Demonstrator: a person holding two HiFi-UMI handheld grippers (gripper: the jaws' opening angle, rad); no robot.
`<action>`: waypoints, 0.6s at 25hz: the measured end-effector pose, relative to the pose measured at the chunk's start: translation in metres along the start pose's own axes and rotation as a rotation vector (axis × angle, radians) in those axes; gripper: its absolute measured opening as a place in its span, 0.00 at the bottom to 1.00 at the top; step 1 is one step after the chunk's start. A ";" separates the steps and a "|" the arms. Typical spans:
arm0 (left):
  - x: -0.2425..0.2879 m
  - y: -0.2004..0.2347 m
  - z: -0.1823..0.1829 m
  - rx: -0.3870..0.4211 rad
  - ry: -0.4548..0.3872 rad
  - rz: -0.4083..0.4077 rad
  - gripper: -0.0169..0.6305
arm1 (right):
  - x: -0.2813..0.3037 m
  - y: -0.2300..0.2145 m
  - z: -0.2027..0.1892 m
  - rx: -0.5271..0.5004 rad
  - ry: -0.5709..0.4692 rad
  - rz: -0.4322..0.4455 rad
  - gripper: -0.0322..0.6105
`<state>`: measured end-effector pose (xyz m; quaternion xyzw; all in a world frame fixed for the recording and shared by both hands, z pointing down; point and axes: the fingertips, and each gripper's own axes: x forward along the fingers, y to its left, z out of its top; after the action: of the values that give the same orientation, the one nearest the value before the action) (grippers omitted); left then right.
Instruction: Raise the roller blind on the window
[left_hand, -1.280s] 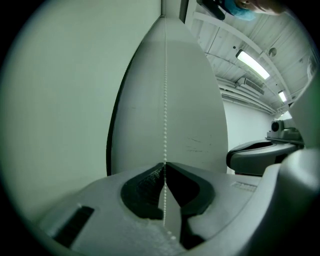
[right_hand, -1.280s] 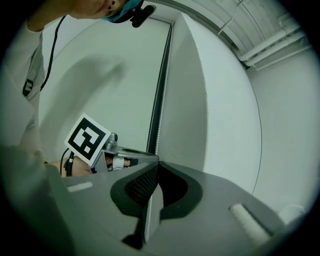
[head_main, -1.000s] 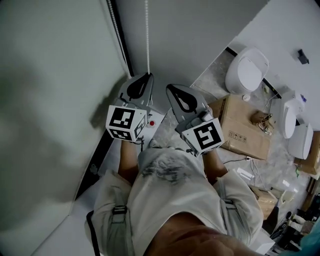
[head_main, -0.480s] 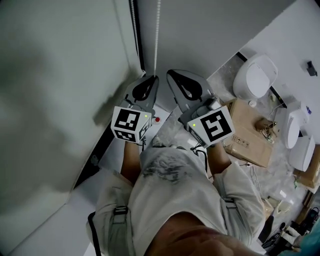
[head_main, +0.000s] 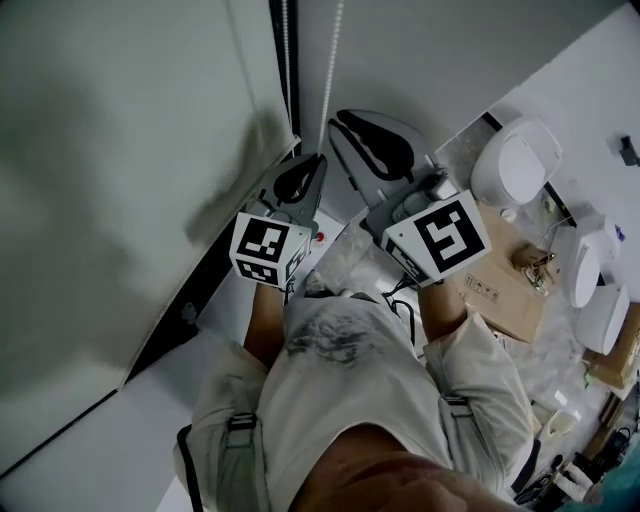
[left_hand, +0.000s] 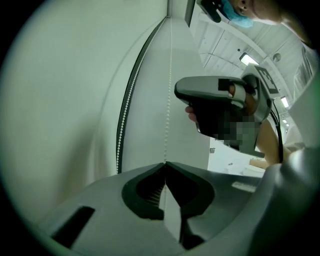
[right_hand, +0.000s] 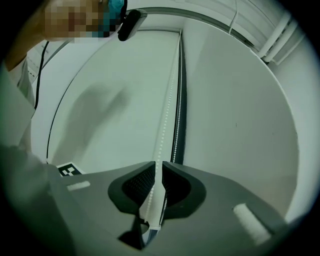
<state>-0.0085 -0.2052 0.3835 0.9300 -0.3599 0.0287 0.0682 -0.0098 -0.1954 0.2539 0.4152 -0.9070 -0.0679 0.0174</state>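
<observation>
Left hand-held gripper (left_hand: 165, 164) is clamped on the chain (left_hand: 168, 90). Right hand-held gripper (right_hand: 156, 163) has jaws slightly apart around 1 chain strand, beside the blind (head_main: 120, 150).

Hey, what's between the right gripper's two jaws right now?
A strand of the blind's bead chain runs through the narrow gap between the jaws of the right gripper. The right gripper view shows this.

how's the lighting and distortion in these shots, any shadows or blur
Head view: dim, flat light, with a soft grey shadow lying on the roller blind. Left gripper view: fisheye with black corners, so the bead chain bows, and a mosaic patch sits at right. Right gripper view: the same warp, with a blurry shadow on the blind.
</observation>
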 end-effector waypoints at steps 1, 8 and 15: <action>-0.001 -0.001 0.000 -0.001 0.000 -0.002 0.05 | 0.002 0.001 0.004 -0.002 -0.003 0.005 0.14; -0.004 -0.009 -0.005 -0.007 -0.006 -0.018 0.05 | 0.009 -0.001 0.032 -0.024 -0.052 0.021 0.16; -0.014 -0.010 -0.005 -0.004 -0.011 -0.017 0.05 | 0.014 0.011 0.045 0.000 -0.053 0.046 0.07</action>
<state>-0.0122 -0.1883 0.3862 0.9331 -0.3525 0.0223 0.0681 -0.0317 -0.1940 0.2103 0.3924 -0.9164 -0.0785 -0.0049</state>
